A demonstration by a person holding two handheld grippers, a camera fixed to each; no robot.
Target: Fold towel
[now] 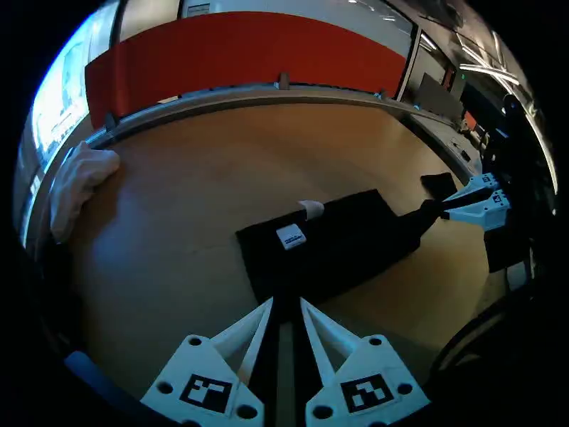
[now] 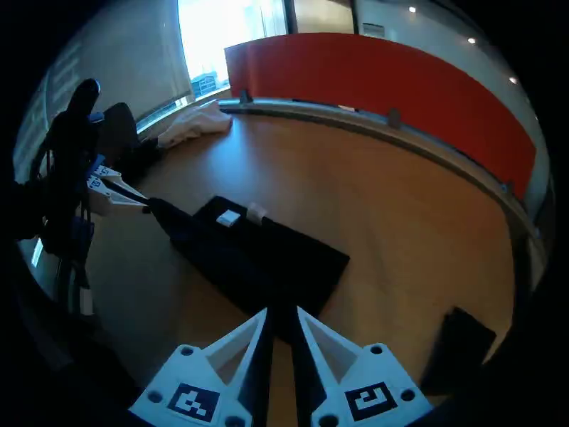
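1. The left gripper (image 1: pixel 286 302) had its jaws drawn nearly together, pinching one end of the towel (image 1: pixel 341 242).
2. The right gripper (image 2: pixel 283 312) was likewise almost closed on the opposite end, with dark cloth running into its narrow gap.
3. The towel lay on the table (image 1: pixel 178 213), its long axis running straight from one gripper to the other.
4. The fold would probably turn on carrying one end along that axis over the other. Each gripper sat at its own end, so neither was nearer.

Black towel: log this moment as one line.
black towel: spread on wooden table | left gripper: jaws shut on one end | right gripper: jaws shut on opposite end | white cloth: table's far edge
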